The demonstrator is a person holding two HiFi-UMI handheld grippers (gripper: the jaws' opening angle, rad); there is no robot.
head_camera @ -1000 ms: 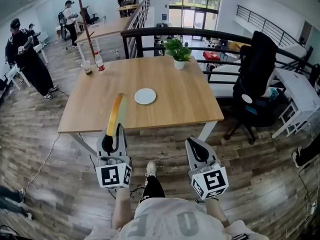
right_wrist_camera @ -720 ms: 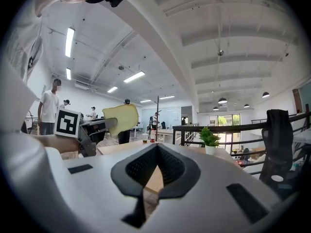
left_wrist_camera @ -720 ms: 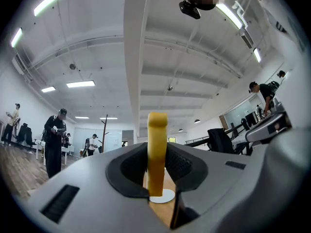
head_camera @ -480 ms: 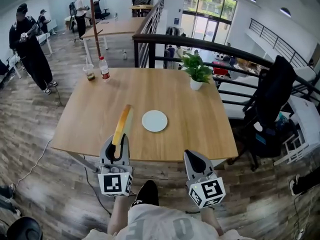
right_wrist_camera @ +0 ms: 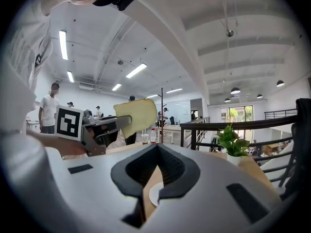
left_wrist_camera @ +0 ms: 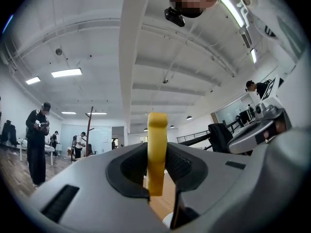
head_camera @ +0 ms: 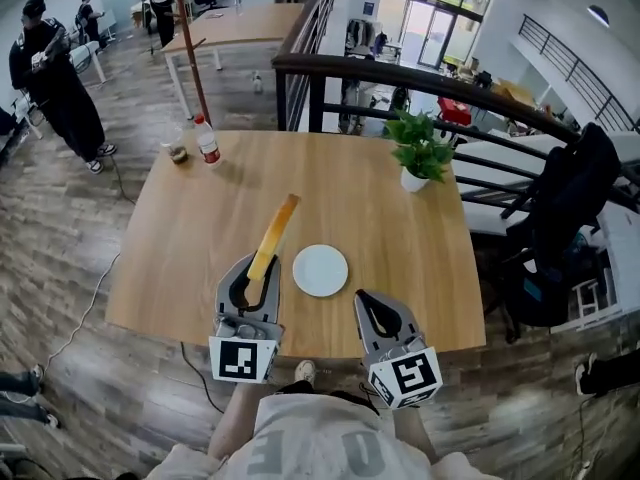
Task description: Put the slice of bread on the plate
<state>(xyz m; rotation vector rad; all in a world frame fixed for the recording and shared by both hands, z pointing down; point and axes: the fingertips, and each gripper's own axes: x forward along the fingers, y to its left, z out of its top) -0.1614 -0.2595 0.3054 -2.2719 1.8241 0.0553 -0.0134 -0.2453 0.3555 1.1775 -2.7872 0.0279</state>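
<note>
The slice of bread (head_camera: 272,236), pale with a tan crust, stands on edge, clamped in the left gripper (head_camera: 254,273), just left of the plate (head_camera: 320,270), a round white disc lying flat on the table (head_camera: 190,228).

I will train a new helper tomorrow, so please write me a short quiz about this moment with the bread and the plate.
1. What does the left tool grip?
A. a spoon
B. a slice of bread
C. an apple

2. True or false: the slice of bread already lies on the plate.

3. Fill in the missing word: in the head view, the potted plant stands near the far ____ corner of the table.

Key: 1 B; 2 false, because the plate is bare and the slice is held above the table beside it; 3 right.
</note>
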